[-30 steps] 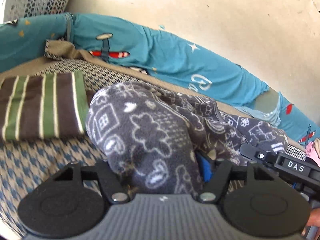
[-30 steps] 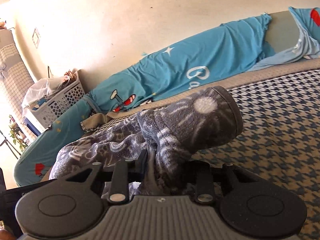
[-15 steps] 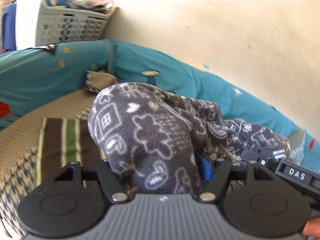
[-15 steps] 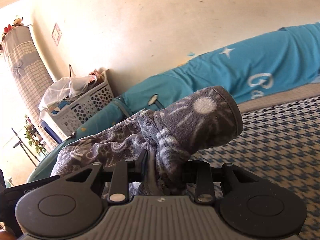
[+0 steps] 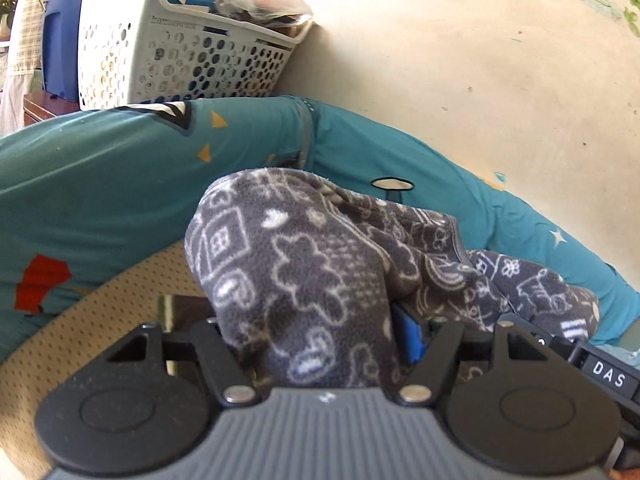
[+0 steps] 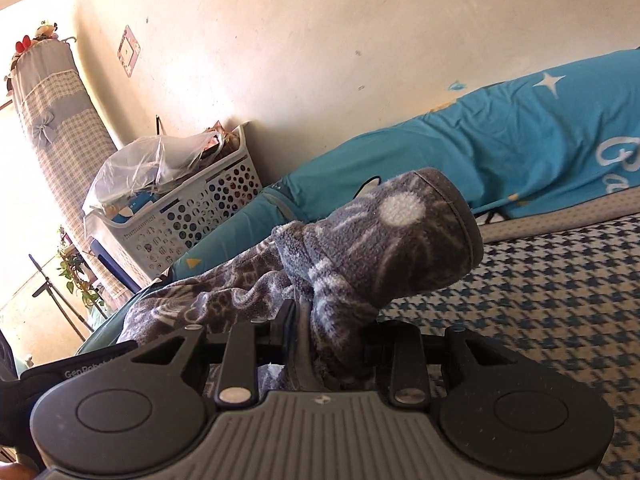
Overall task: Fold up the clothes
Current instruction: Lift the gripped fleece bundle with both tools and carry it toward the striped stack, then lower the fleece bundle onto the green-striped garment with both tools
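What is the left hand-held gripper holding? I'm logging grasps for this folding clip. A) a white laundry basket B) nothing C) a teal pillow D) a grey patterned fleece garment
D: in the left wrist view the left hand-held gripper is closed on the grey patterned fleece garment, which bunches up between its fingers.

"das" on right hand-held gripper (image 5: pixel 608 374)

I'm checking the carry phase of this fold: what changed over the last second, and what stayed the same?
Both views swung toward the white laundry basket, which now looms large, so the grey patterned fleece has been carried that way. The striped folded cloth has nearly slid out of sight. Unchanged: left gripper and right gripper keep their jaws clamped on the fleece.
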The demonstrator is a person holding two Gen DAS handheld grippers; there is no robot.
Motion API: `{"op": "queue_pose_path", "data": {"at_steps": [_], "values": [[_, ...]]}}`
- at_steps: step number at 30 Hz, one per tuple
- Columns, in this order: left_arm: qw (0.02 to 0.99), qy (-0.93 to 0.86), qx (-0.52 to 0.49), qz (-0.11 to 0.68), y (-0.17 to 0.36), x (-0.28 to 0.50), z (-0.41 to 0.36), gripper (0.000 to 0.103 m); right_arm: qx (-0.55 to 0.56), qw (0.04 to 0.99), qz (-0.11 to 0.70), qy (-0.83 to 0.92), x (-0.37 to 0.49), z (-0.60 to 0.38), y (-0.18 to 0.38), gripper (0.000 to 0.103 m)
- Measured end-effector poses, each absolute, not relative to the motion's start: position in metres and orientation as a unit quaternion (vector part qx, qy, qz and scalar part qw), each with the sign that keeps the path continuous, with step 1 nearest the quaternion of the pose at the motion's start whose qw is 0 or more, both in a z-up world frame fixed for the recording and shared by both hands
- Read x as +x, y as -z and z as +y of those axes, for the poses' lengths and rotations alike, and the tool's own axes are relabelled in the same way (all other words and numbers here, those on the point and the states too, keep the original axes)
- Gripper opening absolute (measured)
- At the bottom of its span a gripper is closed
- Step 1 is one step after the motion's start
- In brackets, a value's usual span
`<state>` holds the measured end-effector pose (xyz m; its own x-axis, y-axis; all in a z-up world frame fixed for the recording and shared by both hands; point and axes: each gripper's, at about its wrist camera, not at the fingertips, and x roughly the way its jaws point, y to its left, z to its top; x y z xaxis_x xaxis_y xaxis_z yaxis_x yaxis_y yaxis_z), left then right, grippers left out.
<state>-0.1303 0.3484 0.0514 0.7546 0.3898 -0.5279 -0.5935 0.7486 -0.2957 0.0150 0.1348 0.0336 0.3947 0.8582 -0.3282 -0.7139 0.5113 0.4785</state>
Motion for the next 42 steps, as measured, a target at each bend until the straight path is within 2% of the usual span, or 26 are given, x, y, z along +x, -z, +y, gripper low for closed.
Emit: {"op": "queue_pose_path", "data": {"at_steps": [9,12,14,16,21,24,26,34,42], "values": [[0.9,-0.285,-0.207,0.257,-0.03,-0.115,0.379,0.066,0.134,0.823,0.288,-0.471,0.015,0.166,-0.007,0.031],[0.89,-0.288,-0.204,0.29,-0.013,-0.106,0.387,0.072,0.129,0.823,0.302,-0.463,0.018,0.171,0.01,0.031],[0.885,-0.299,-0.199,0.296,-0.008,-0.106,0.389,0.089,0.124,0.826,0.305,-0.458,0.018,0.17,0.02,0.031],[0.882,-0.316,-0.19,0.293,-0.008,-0.109,0.388,0.095,0.119,0.828,0.308,-0.453,0.018,0.168,0.03,0.031],[0.879,-0.341,-0.183,0.278,-0.011,-0.115,0.386,0.097,0.107,0.831,0.3,-0.457,0.015,0.167,0.028,0.031],[0.874,-0.371,-0.181,0.257,-0.022,-0.123,0.385,0.103,0.102,0.83,0.299,-0.459,0.014,0.165,0.024,0.032],[0.867,-0.39,-0.2,0.237,-0.027,-0.133,0.389,0.103,0.101,0.829,0.298,-0.463,0.013,0.162,0.02,0.035],[0.834,-0.46,-0.256,0.162,-0.043,-0.171,0.398,0.103,0.081,0.86,0.267,-0.428,-0.003,0.124,0.01,0.038],[0.833,-0.463,-0.253,0.167,-0.045,-0.164,0.383,0.103,0.063,0.869,0.189,-0.452,-0.015,0.113,-0.029,0.038]]}}
